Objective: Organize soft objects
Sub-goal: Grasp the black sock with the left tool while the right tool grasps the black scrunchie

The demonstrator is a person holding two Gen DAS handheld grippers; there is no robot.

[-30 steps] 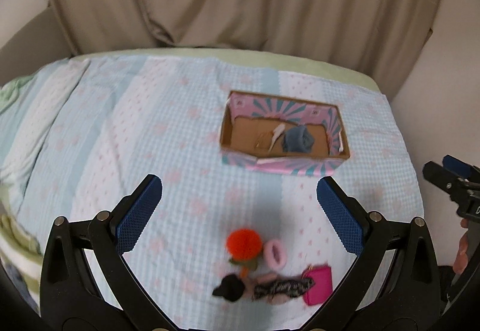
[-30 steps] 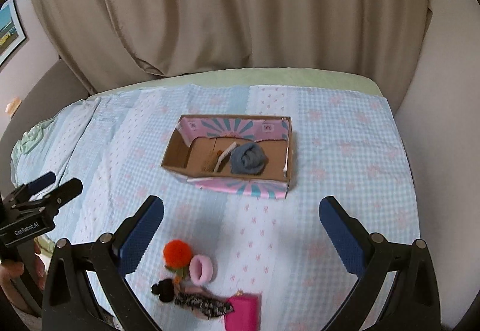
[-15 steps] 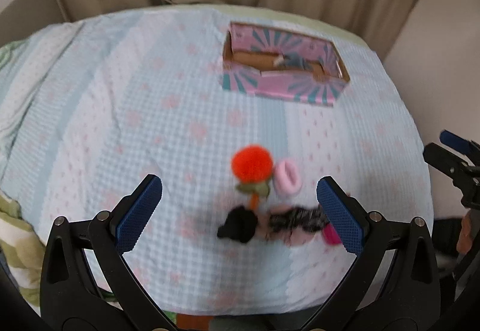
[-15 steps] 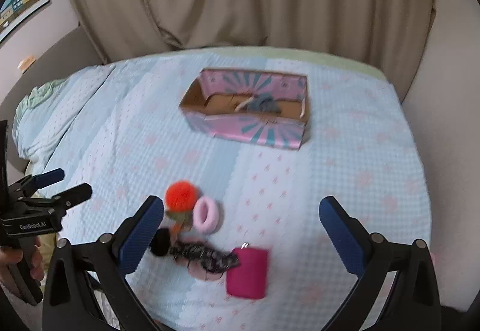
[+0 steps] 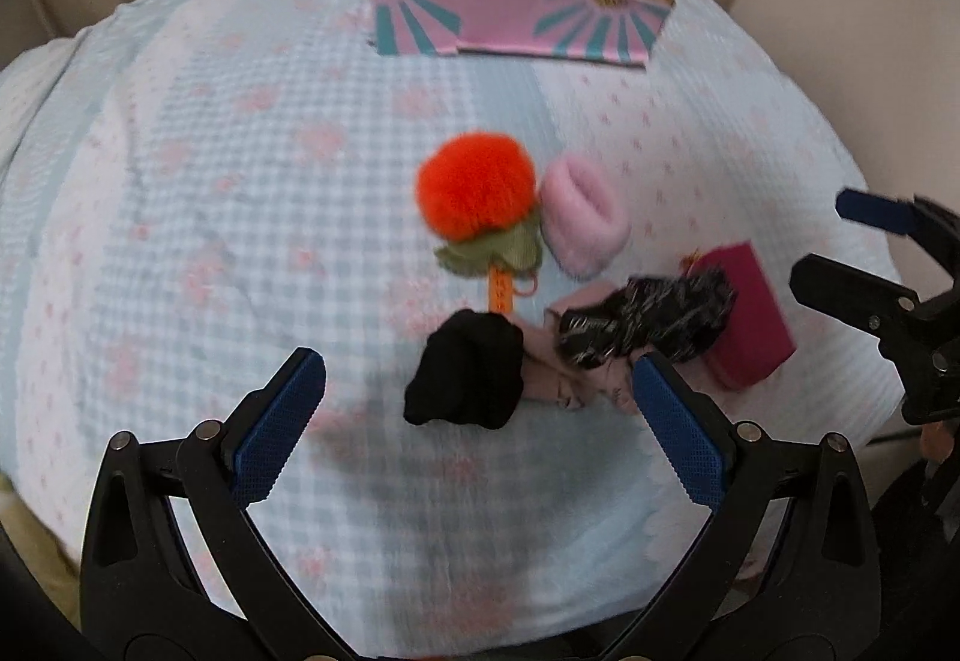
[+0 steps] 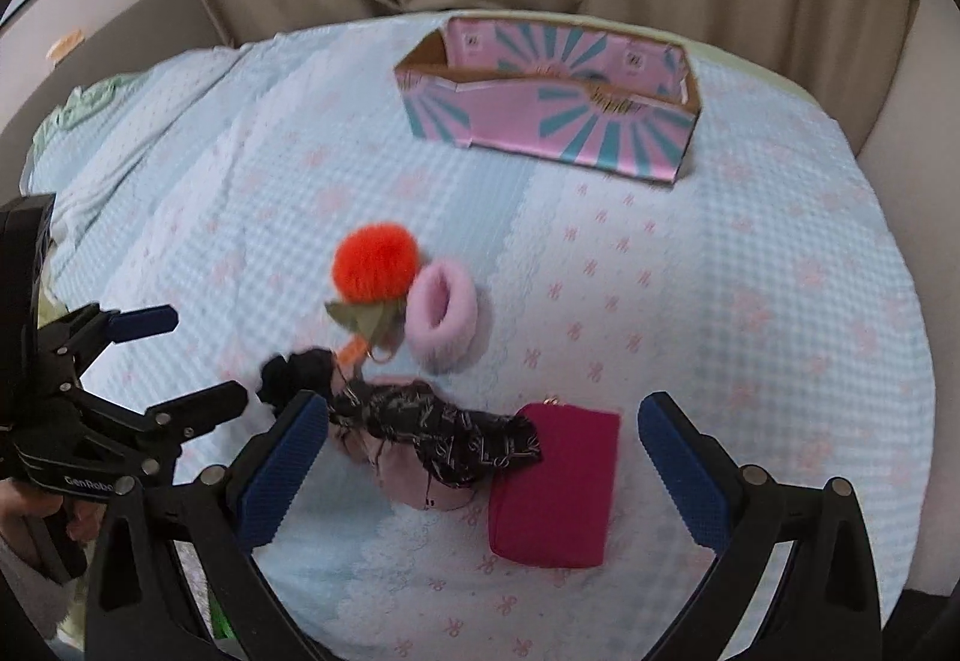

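Both grippers hover released and empty over the near edge of the bed (image 6: 750, 241). The left gripper (image 5: 480, 391) spreads its fingers around a black knit piece (image 5: 465, 376), while the right gripper (image 6: 474, 445) frames a magenta pouch (image 6: 555, 487) and a black patterned cloth (image 6: 444, 433) draped over something pink (blurred). Just beyond lie an orange pompom (image 5: 477, 190) and a pink fluffy ring (image 5: 585, 214), touching. Well apart, at the far side, stands the pink-and-teal box (image 6: 552, 121).
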